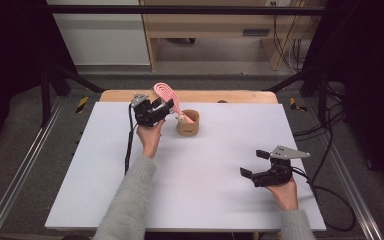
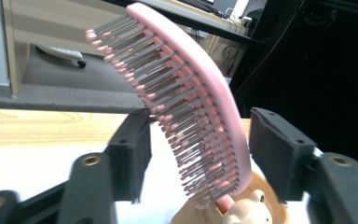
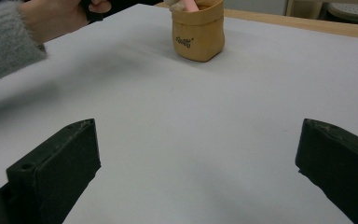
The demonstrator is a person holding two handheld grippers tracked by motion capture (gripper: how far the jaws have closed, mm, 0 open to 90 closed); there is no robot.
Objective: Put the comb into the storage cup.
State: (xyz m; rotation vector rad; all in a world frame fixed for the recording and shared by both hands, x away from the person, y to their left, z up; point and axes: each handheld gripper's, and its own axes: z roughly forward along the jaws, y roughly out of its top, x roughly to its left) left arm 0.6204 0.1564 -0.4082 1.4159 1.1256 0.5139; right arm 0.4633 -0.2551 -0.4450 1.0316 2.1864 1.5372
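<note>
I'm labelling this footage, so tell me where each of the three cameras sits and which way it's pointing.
High view: above the person's side, looking forward and down at the white table; both forearms and grippers show.
Left gripper view: rides the left gripper, looking between open jaws at the pink hairbrush.
Right gripper view: rides the right gripper, low over the table, facing the tan cup; the other sleeve shows.
Shared: all three see the cup.
</note>
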